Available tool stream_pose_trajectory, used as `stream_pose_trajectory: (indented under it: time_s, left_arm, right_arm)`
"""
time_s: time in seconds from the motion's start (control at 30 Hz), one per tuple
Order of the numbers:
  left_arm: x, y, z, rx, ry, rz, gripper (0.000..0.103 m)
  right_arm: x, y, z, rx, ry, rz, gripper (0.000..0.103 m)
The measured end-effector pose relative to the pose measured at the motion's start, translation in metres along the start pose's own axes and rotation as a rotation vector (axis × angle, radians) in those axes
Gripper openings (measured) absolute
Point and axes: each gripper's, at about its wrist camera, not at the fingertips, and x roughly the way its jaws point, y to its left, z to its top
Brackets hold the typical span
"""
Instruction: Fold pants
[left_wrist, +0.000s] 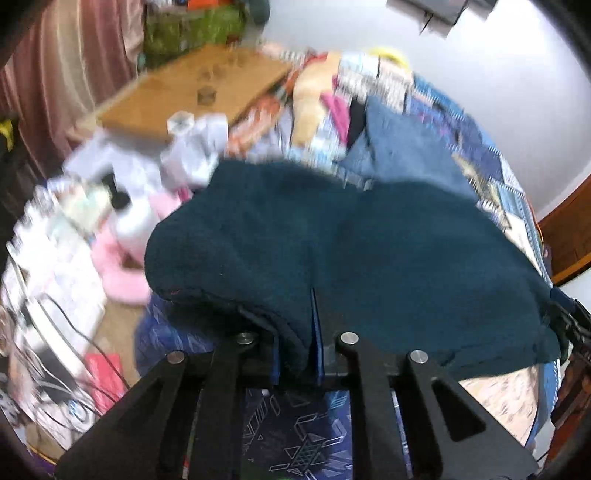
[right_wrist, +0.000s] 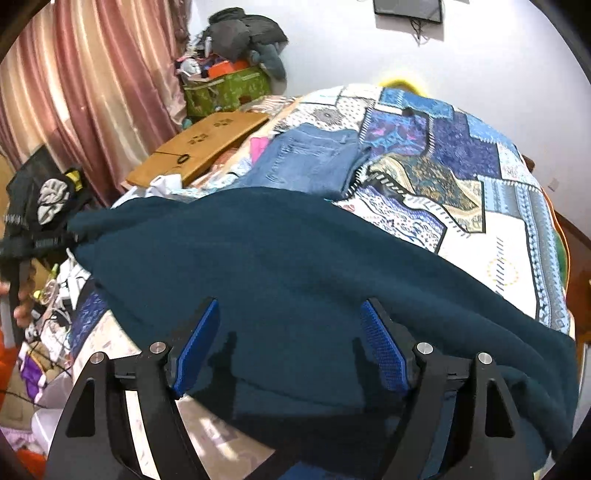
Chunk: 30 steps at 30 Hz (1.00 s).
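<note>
While the left gripper (left_wrist: 297, 332) pinches the teal pants (left_wrist: 351, 251) edge for folding, the right gripper (right_wrist: 291, 347) stands wide above them.

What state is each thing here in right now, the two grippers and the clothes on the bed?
Left gripper: shut on a bunched edge of the teal pants.
Right gripper: open, pads either side of the cloth, not pressing it.
Teal pants: spread across the bed, near edge pinched on the left.
Jeans: folded, lying flat farther back.
Quilt: spread over the bed.
</note>
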Motion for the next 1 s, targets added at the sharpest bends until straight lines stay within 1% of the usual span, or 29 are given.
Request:
stream_pose_trajectory:
  time_s: [0.07,0.1,0.13,0.23,0.3,0.37,0.4,0.43,0.47,0.5,0.53,0.57,0.67,0.73,0.8,0.9,1.0]
  left_arm:
    - [0.015,0.007,-0.008,-0.025,0.039,-0.019,0.019]
    - [0.018,0.007,-0.01,-0.027,0.046,-0.023,0.02]
    - [0.018,0.008,-0.011,-0.02,0.04,-0.017,0.024]
    - [0.01,0.005,-0.012,0.022,0.023,0.033,0.032]
    - [0.003,0.002,-0.012,0.052,0.018,0.058,0.033]
    - [-0.004,-0.001,-0.012,0.079,0.009,0.09,0.041]
    - [-0.009,-0.002,-0.012,0.094,-0.001,0.108,0.043]
    - [-0.015,-0.006,-0.011,0.115,-0.018,0.135,0.05]
    - [-0.02,-0.008,-0.01,0.132,-0.035,0.159,0.061]
    - [-0.024,-0.01,-0.008,0.149,-0.057,0.183,0.066]
    - [-0.03,-0.014,-0.006,0.17,-0.088,0.21,0.073]
    - [-0.037,-0.018,-0.004,0.185,-0.117,0.228,0.077]
    - [-0.051,-0.028,0.006,0.194,-0.158,0.221,0.081]
    - [-0.057,-0.038,0.014,0.199,-0.174,0.209,0.085]
    - [-0.059,-0.055,0.021,0.225,-0.192,0.209,0.087]
    - [-0.055,-0.082,0.027,0.268,-0.196,0.206,0.089]
    - [-0.042,-0.115,0.032,0.293,-0.169,0.173,0.091]
  right_arm:
    - [0.011,-0.005,-0.004,0.02,0.031,-0.03,0.075]
    - [0.015,-0.009,-0.007,0.028,0.051,-0.041,0.075]
    - [0.017,-0.011,-0.01,0.033,0.063,-0.044,0.075]
    - [0.011,-0.026,-0.019,0.107,0.061,-0.013,0.075]
    - [0.003,-0.035,-0.025,0.138,0.057,-0.026,0.075]
    - [-0.01,-0.047,-0.035,0.168,0.044,-0.053,0.075]
    - [-0.015,-0.051,-0.039,0.182,0.043,-0.06,0.075]
    - [-0.021,-0.058,-0.044,0.202,0.043,-0.073,0.075]
    - [-0.027,-0.063,-0.049,0.218,0.041,-0.086,0.075]
    - [-0.036,-0.072,-0.056,0.243,0.038,-0.109,0.075]
    - [-0.041,-0.078,-0.06,0.265,0.036,-0.127,0.075]
    - [-0.048,-0.085,-0.066,0.291,0.03,-0.14,0.075]
    - [-0.077,-0.112,-0.083,0.386,-0.01,-0.177,0.075]
    - [-0.097,-0.13,-0.094,0.438,-0.046,-0.218,0.075]
    - [-0.119,-0.15,-0.106,0.485,-0.081,-0.262,0.075]
    - [-0.146,-0.176,-0.118,0.528,-0.119,-0.327,0.075]
    - [-0.169,-0.211,-0.131,0.579,-0.147,-0.394,0.075]
